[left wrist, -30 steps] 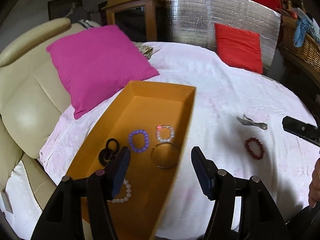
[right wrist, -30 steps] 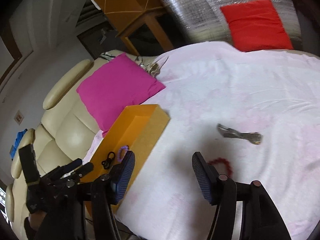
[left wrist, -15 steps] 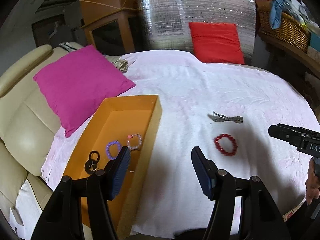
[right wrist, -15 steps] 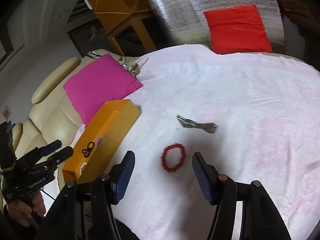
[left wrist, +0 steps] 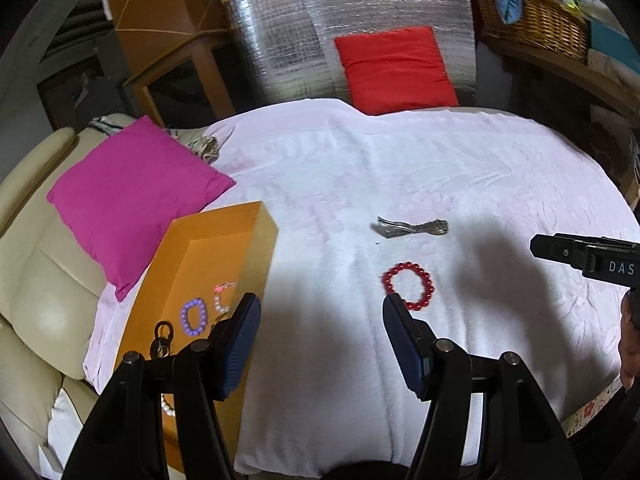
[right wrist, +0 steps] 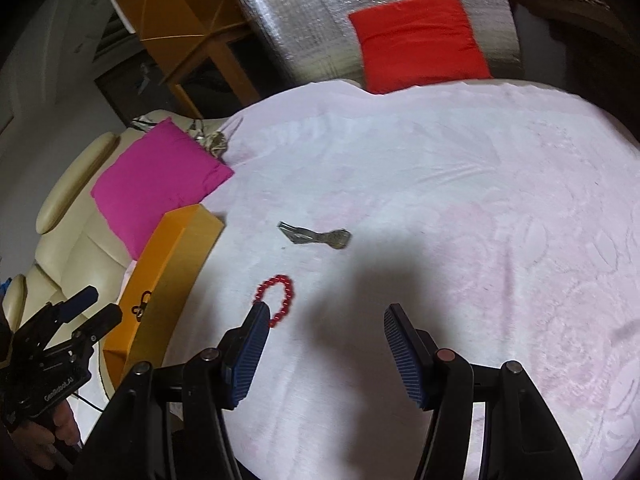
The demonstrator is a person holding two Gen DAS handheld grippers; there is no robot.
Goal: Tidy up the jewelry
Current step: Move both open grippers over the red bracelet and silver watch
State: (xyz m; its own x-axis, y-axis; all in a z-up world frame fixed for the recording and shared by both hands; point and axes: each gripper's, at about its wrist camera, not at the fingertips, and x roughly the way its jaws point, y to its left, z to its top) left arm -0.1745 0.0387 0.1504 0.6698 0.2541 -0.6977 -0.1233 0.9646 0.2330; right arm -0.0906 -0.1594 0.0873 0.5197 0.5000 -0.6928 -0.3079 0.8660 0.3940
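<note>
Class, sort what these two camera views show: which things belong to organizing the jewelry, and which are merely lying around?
Part of the job:
red bead bracelet
silver piece on the sheet
orange box
purple bracelet in the box
open left gripper
open right gripper

Lying about:
pink cushion
red cushion
wicker basket

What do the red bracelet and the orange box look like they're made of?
The red bracelet looks like glossy round beads, glass or plastic, going by the bright glints on them; which one is unclear. The orange box looks like matte cardboard: flat thin walls, sharp folded corners, no shine.
</note>
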